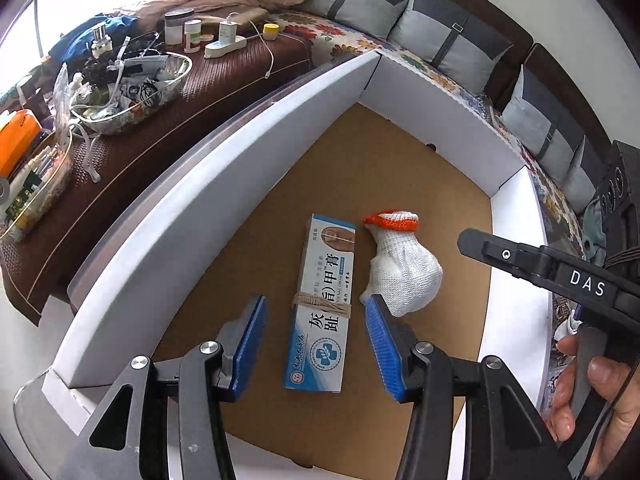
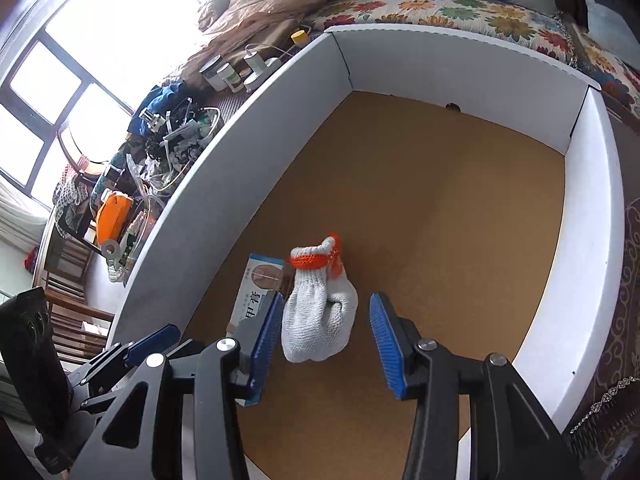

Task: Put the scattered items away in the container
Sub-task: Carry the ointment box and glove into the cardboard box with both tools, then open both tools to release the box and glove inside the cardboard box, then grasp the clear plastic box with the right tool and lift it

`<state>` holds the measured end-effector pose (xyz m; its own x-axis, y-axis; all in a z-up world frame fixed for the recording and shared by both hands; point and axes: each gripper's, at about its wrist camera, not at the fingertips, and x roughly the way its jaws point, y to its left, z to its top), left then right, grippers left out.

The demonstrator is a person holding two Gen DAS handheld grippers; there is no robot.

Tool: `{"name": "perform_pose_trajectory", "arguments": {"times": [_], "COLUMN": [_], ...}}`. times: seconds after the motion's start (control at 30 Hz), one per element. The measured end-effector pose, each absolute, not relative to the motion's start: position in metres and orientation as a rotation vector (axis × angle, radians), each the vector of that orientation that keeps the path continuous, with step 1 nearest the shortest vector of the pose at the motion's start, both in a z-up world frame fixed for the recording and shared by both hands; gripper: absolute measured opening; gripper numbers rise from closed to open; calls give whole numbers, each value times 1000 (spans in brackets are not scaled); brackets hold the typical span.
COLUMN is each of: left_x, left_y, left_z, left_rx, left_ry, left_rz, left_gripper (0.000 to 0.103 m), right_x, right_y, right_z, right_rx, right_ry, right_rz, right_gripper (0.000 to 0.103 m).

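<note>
- I am looking down into a shallow white-walled box with a brown cardboard floor; this is the container for the tidying job.
- My left gripper hangs over the near part of the floor. Its blue-padded fingers stand apart, one on each side of a long blue-and-white cream carton bound with a rubber band, and neither pad touches it.
- The carton lies flat on the floor, its long axis running from 6 o'clock to 12 o'clock in the left wrist view.
- Just beside it, at its 3 o'clock, lies a bundled white knit glove with an orange cuff pointing to 12 o'clock.
- In the right wrist view, my right gripper hovers over that glove. Its fingers are spread; the glove sits close against the left pad, with a clear gap to the right pad, so nothing is clamped.
- At 3 o'clock of the left view I see the right tool's black body and the hand holding it.
- I judge this as the release step: both items look delivered into the box and let go.
- Next, I would lift both grippers straight up clear of the walls, then look outside the box for what is left. From here I cannot tell which things around the box belong to the job.
</note>
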<state>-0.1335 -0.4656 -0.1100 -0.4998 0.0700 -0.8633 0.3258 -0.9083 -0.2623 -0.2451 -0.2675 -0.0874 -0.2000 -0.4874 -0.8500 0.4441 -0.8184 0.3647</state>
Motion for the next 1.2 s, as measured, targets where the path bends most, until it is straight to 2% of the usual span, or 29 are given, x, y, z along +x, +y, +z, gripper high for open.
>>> {"name": "perform_pose_trajectory", "arguments": {"times": [0.3, 0.53, 0.57, 0.63, 0.77, 0.87, 0.93, 0.97, 1.07, 1.13, 1.2], "left_x": [-100, -76, -73, -67, -56, -49, -46, -46, -47, -49, -49], "left_y": [-431, -360, -346, -317, -248, -203, -177, -164, -137, -123, -116], "left_z": [-75, -37, -31, -17, 4, 7, 3, -3, -24, -42, -60], "left_rx": [1434, 1428, 1419, 1399, 1378, 1377, 1382, 1398, 1451, 1459, 1451], "left_ry": [594, 512, 499, 473, 419, 421, 442, 462, 480, 431, 396], "left_rz": [-2588, -2703, -2728, -2779, -2911, -2974, -3006, -3014, -3006, -2989, -2968], "left_gripper": [52, 54, 56, 68, 70, 79, 100, 103, 103, 103, 103], "right_x": [-208, -166, -161, -151, -133, -122, -117, -115, -110, -108, -106], "right_y": [-233, -168, -155, -129, -74, -23, 13, 32, 90, 117, 143], "right_z": [-60, -54, -52, -48, -32, -22, -17, -17, -20, -31, -41], "right_rx": [1416, 1382, 1379, 1366, 1312, 1283, 1269, 1269, 1291, 1335, 1379], "right_ry": [-116, -173, -187, -212, -232, -262, -291, -302, -324, -321, -319], "right_rz": [-2075, -2094, -2098, -2108, -2150, -2197, -2233, -2255, -2313, -2315, -2316], "right_gripper": [47, 47, 47, 47, 47, 47, 47, 47, 47, 48, 52]}}
